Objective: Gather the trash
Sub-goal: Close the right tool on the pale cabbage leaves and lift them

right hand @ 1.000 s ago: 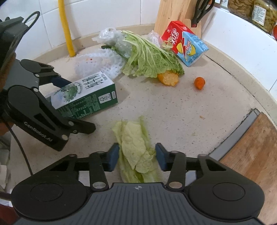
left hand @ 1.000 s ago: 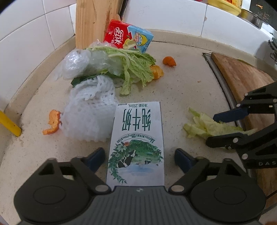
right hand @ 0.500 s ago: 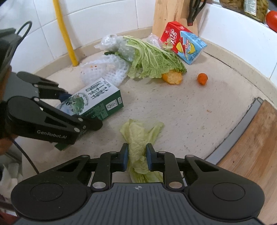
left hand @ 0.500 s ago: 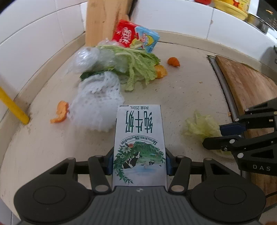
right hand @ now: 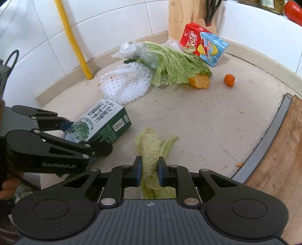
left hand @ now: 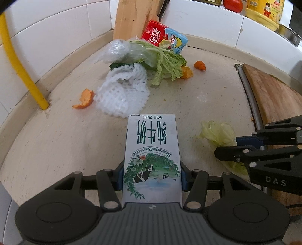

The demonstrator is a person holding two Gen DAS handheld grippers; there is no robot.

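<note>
1. The left gripper (left hand: 152,178) reaches in level over the near part of the table (left hand: 207,98), its jaws clamped on the flanks of the milk carton (left hand: 152,150); the carton lies flat, printed face up, pointing toward the back corner.
2. The right gripper (right hand: 149,170) sits just to its right, angled slightly down, jaws pinched tight on the pale lettuce leaf (right hand: 151,150); the leaf's loose end spreads onto the table ahead of the fingers.
3. The two grippers are near each other but apart, a strip of bare table between carton and leaf.
4. In the back corner lies the rest: white foam netting (left hand: 122,94), a cabbage leaf (left hand: 164,62) over crumpled clear plastic (left hand: 115,50), a red and blue drink carton (left hand: 164,37) against the wooden knife block (left hand: 135,17); orange peel pieces (left hand: 85,99) lie scattered around.
5. A yellow pipe (left hand: 20,69) stands at the left wall; a wooden cutting board (left hand: 271,94) lines the right edge; the middle of the table is open.
</note>
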